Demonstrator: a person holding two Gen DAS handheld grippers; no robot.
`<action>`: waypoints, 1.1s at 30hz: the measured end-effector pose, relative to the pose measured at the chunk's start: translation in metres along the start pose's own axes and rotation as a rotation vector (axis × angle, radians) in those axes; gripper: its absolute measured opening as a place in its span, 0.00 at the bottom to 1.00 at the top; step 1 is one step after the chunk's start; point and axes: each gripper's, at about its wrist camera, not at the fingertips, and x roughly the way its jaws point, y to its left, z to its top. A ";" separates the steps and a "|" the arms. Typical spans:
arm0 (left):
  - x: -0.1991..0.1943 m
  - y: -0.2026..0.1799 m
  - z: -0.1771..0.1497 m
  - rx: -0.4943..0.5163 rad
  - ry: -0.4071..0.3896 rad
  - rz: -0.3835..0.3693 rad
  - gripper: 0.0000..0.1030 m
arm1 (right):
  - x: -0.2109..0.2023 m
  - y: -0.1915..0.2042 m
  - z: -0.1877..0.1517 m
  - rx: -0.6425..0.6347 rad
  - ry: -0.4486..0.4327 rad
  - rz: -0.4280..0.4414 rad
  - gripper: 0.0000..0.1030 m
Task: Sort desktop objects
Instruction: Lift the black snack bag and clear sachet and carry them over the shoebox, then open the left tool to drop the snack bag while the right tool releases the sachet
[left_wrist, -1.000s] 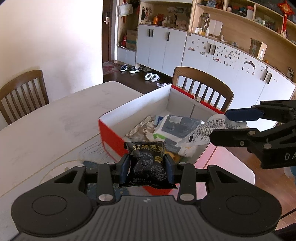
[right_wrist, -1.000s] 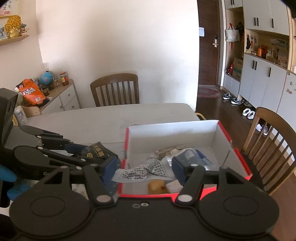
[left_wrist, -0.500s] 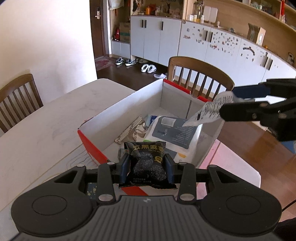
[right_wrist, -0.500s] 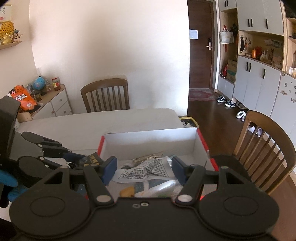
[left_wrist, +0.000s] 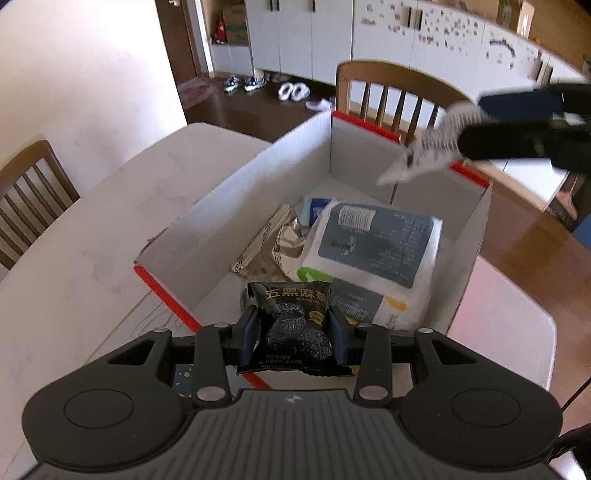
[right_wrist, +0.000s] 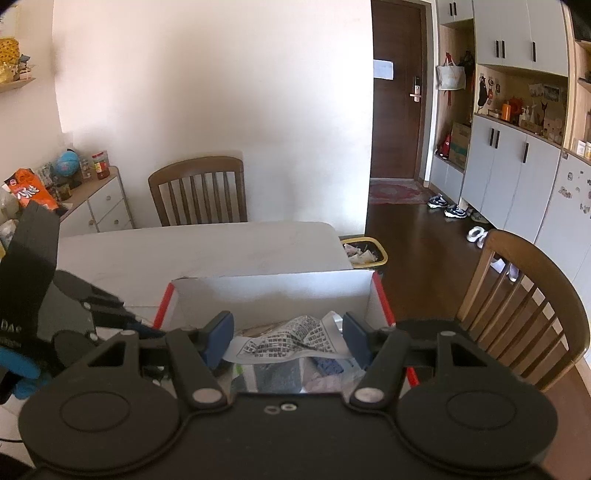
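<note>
the left gripper (left_wrist: 294, 334) pinches a small black snack packet (left_wrist: 293, 325) by its two side edges, blue pads pressed into the foil so the middle bulges. it looks light, soft and slightly slippery; a hold across the filled belly, as here, seems safer than one on the thin crimped seam, which could slide out. the gripper points steeply down, the packet hanging over the near end of the red-and-white cardboard box (left_wrist: 236, 206), just inside its near rim.

the right gripper (right_wrist: 288, 341) is closed on a crumpled printed wrapper (right_wrist: 291, 339), a limp, near weightless sheet that spans the gap between its pads and droops; it needs only a light pinch anywhere on its edge, though it may cling to a pad on release. this gripper tilts down mildly over the box's right rim.

inside the box lie a white pouch with a blue-grey label (left_wrist: 373, 243) and a silvery foil wrapper (left_wrist: 273, 243). the box stands near the tabletop's (left_wrist: 74, 258) right edge, with a wooden chair (right_wrist: 524, 306) beyond it.
</note>
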 end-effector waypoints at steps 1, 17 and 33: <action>0.005 -0.002 0.001 0.008 0.015 0.007 0.37 | 0.004 -0.001 0.001 -0.001 0.002 -0.003 0.63; 0.052 0.003 0.015 -0.011 0.174 -0.017 0.37 | 0.076 -0.018 0.004 0.019 0.064 -0.047 0.63; 0.068 -0.009 0.024 0.059 0.234 -0.017 0.38 | 0.112 -0.022 -0.014 0.052 0.177 -0.026 0.63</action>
